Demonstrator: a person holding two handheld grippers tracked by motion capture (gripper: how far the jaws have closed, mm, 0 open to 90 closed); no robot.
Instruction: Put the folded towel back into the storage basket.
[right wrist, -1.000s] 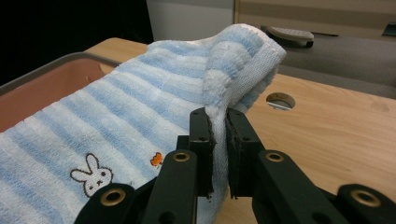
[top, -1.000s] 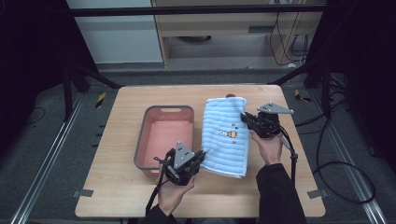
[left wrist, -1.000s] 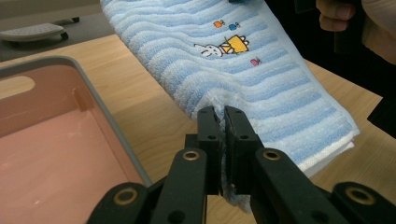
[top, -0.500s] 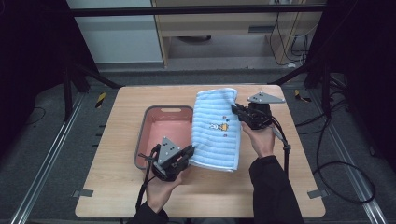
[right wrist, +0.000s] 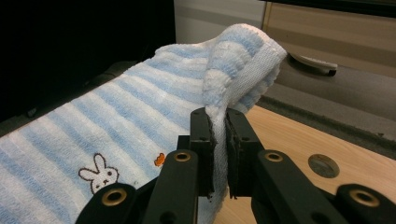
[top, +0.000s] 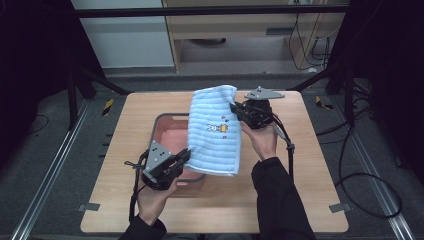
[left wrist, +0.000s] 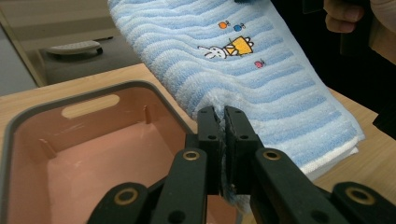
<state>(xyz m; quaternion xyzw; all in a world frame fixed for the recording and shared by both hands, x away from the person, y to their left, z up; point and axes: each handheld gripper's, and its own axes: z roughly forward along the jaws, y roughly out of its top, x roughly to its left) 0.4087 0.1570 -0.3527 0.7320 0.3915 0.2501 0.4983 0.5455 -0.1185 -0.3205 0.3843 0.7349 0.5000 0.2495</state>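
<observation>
We hold the towel [top: 216, 131] by two edges so it hangs spread above the bin [top: 170, 131]. The left gripper [left wrist: 223, 122] is clamped on its 7 o'clock corner, the right gripper [right wrist: 218, 125] on its 2 o'clock edge.

The towel [top: 215, 132] is held above the table [top: 310, 200], partly over the tub [top: 167, 122]; the left gripper [top: 181, 159] is set at its near-left edge, the right gripper [top: 235, 110] at its far-right edge.
</observation>
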